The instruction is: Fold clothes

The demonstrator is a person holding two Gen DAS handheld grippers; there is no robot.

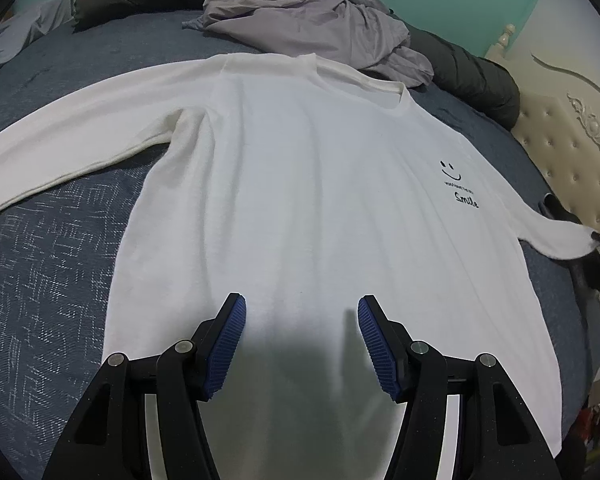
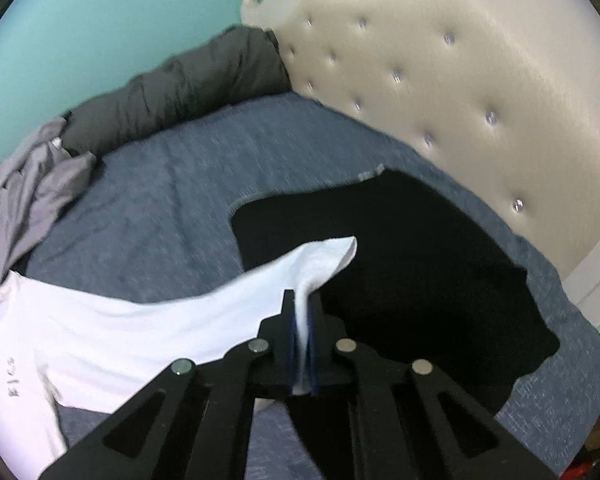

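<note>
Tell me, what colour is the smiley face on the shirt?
Black, on the white shirt; clearest in the left wrist view.

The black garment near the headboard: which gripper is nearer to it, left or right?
Right. The right gripper, shut on the white sweater's sleeve cuff, is just over the black garment. The left gripper, fingers open, hovers over the sweater's hem, far from it.

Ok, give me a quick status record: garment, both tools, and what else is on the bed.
garment: white shirt, spread flat, front up
left tool: open, over the hem, nothing between its pads
right tool: shut on the sleeve end, lifted over a black garment
other: grey clothes heaped past the collar
surface: blue bedspread
</note>
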